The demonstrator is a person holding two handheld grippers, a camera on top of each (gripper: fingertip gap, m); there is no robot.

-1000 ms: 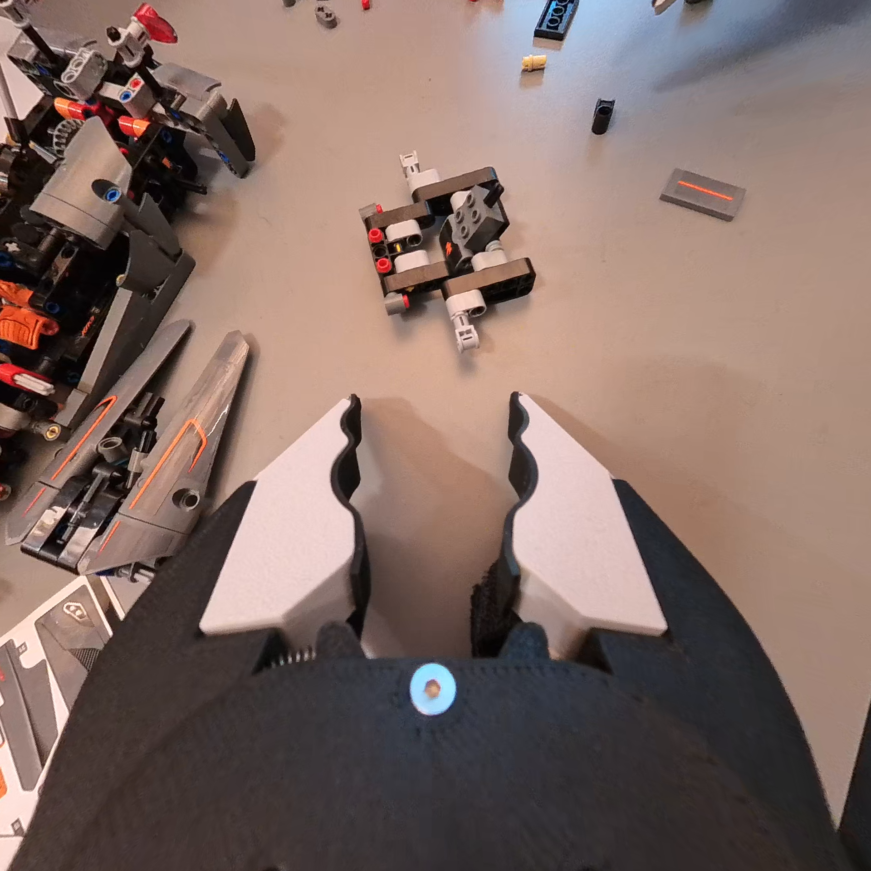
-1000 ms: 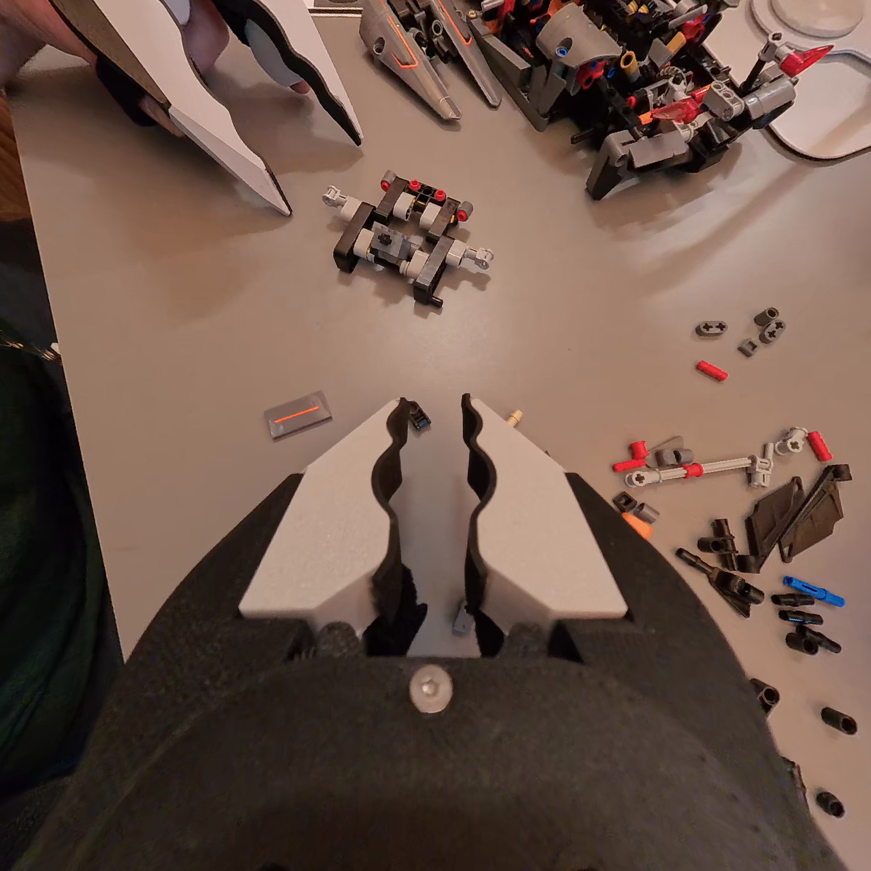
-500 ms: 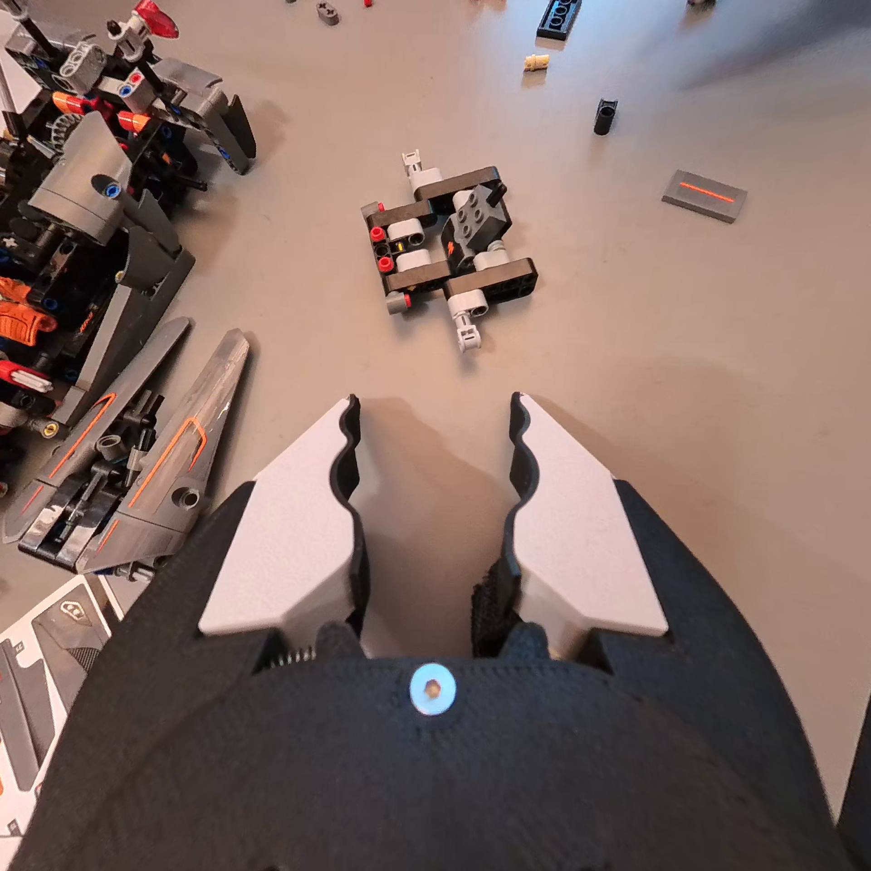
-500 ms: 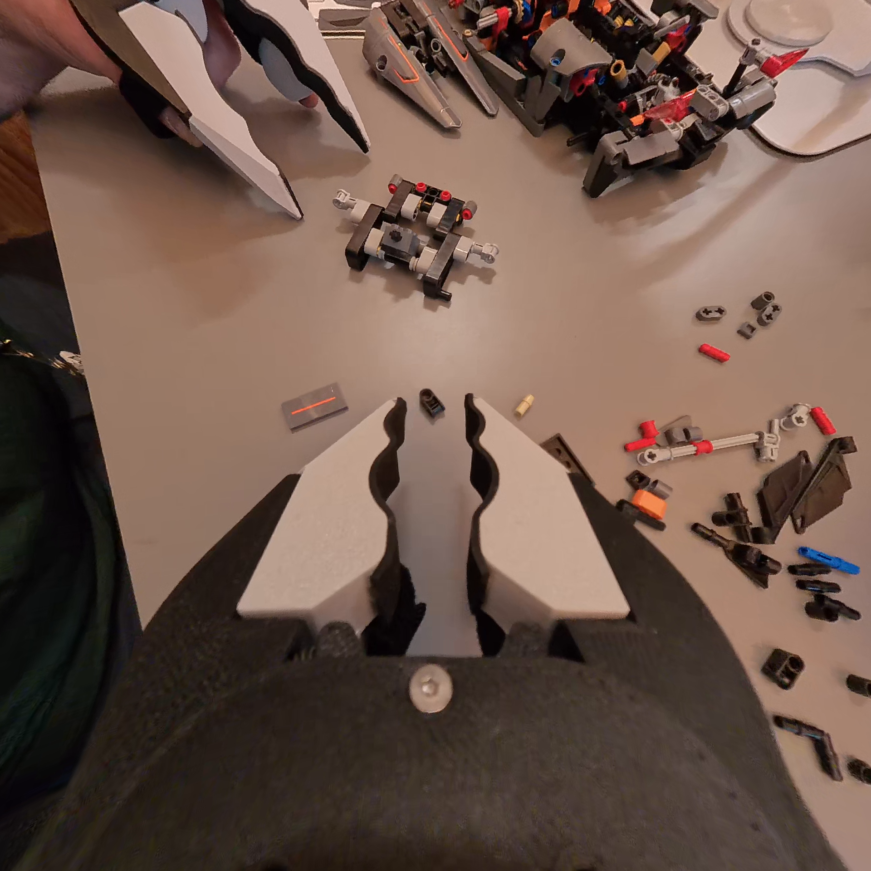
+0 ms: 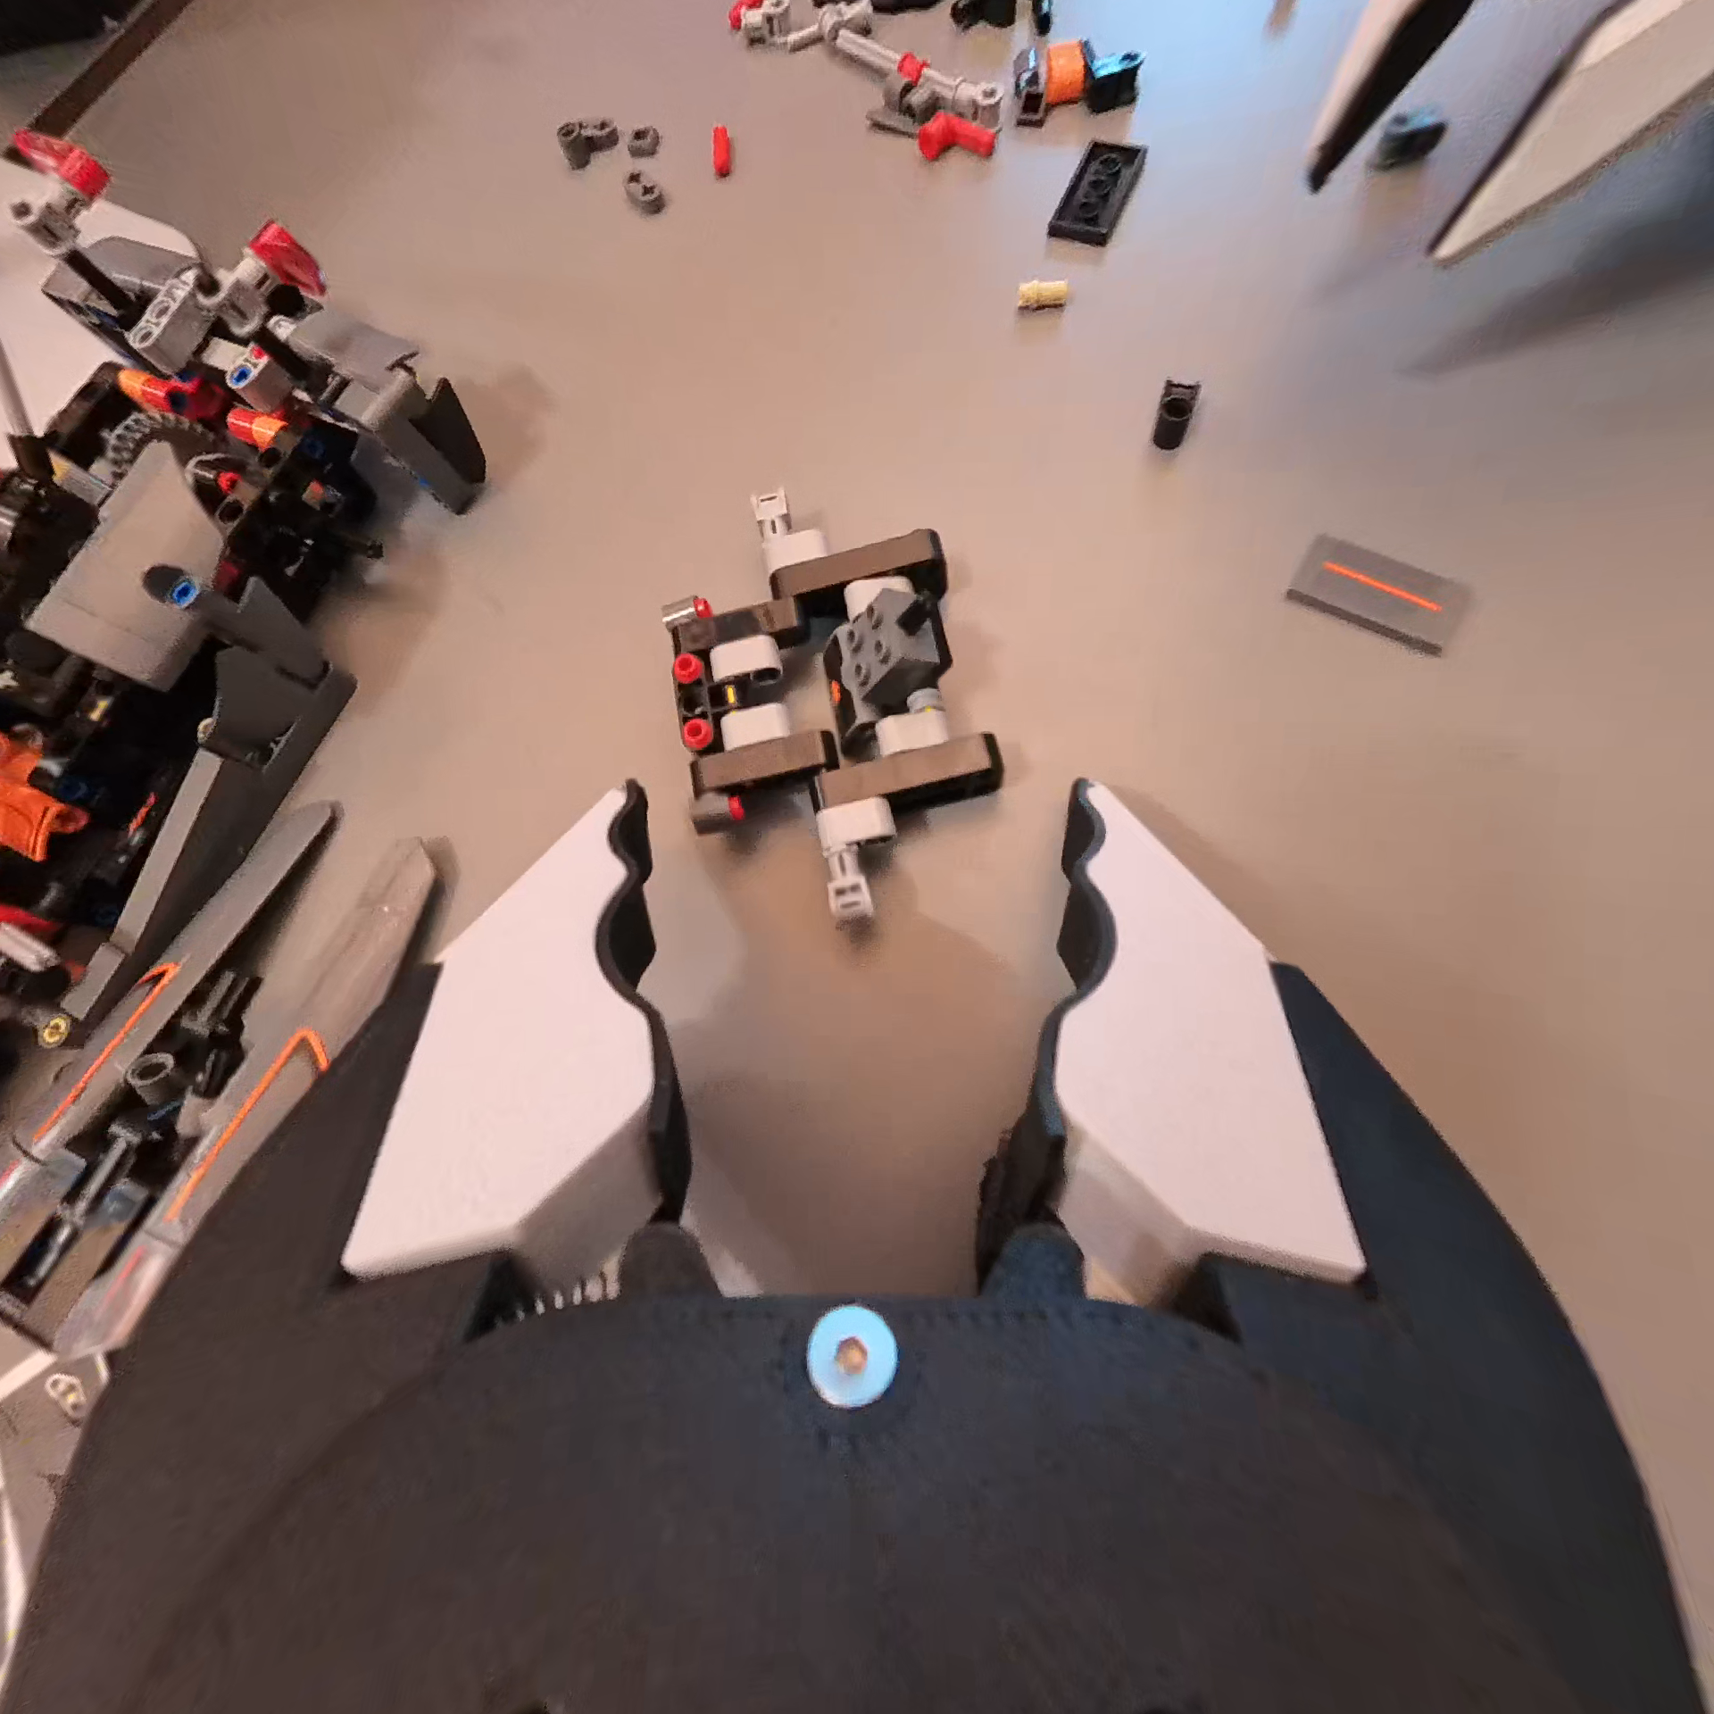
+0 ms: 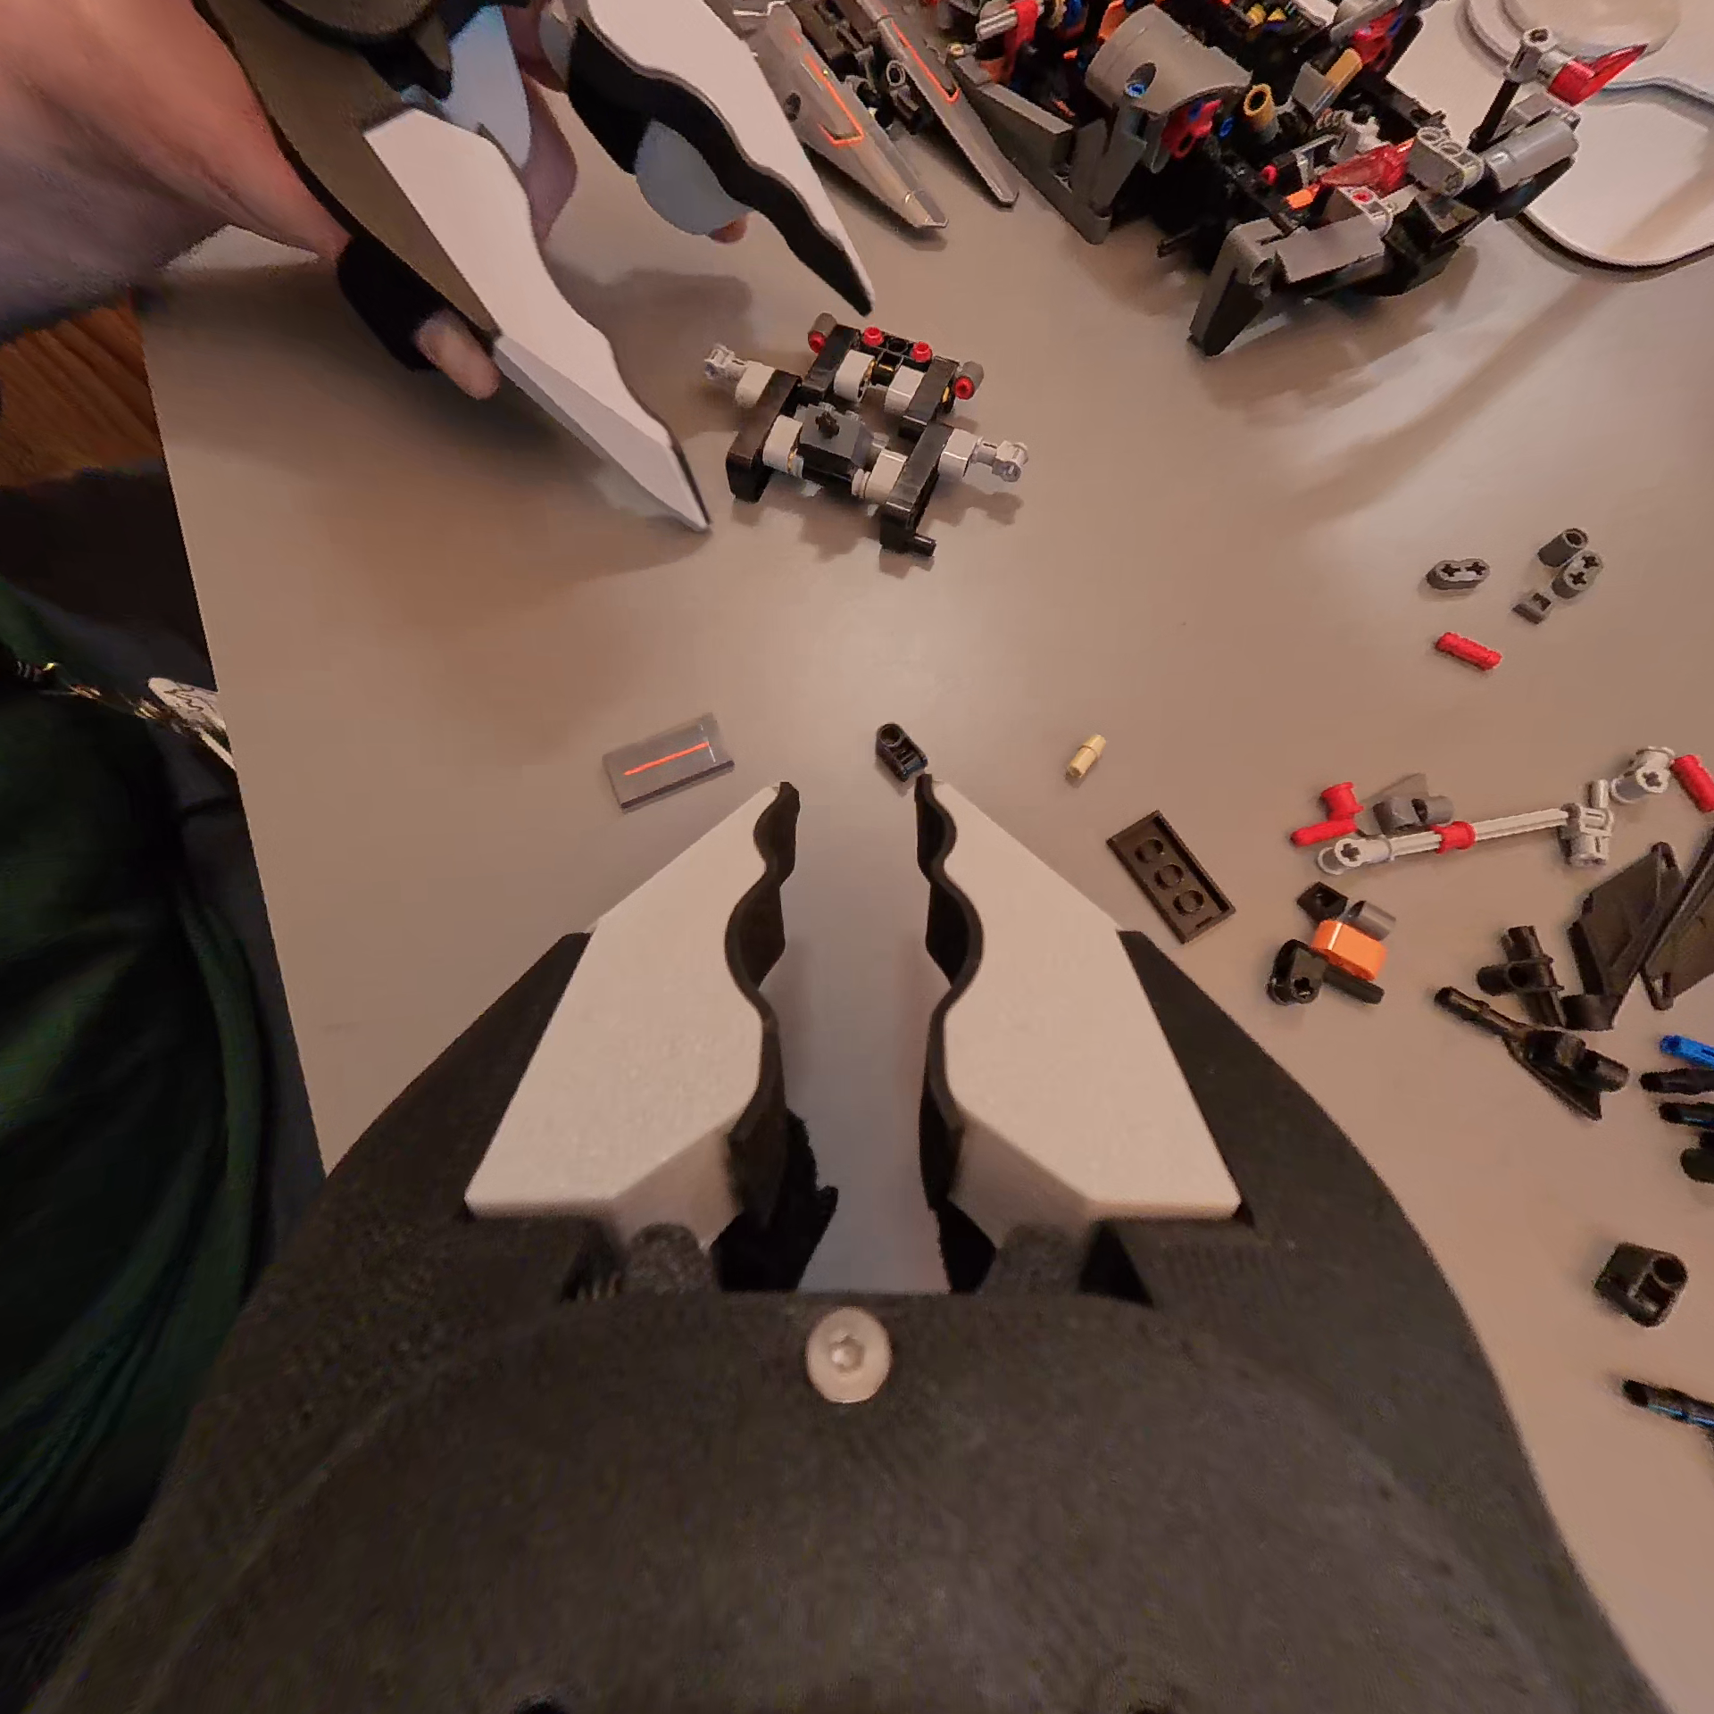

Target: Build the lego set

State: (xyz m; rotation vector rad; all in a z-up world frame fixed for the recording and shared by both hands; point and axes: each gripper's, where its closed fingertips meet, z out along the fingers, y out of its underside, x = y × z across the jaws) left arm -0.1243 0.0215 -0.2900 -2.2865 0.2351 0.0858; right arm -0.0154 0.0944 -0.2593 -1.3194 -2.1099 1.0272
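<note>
The left gripper (image 5: 851, 802) is spread wide and empty, its 2 white wedge fingers edged with wavy black pads, just short of the subassembly (image 5: 821, 691), a blocky cluster of black beams and grey pins on the matte grey table (image 5: 1206, 835). The right gripper (image 6: 855, 788) is parted narrowly, holding nothing, a small black connector (image 6: 900, 749) lying just beyond its tips.

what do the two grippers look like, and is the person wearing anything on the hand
Both grippers, left gripper and right gripper, have a black textured body, a silver screw at its centre, and pale grey wedge fingers with wavy black inner edges. The hand on the left one wears a black fingerless glove.
</note>
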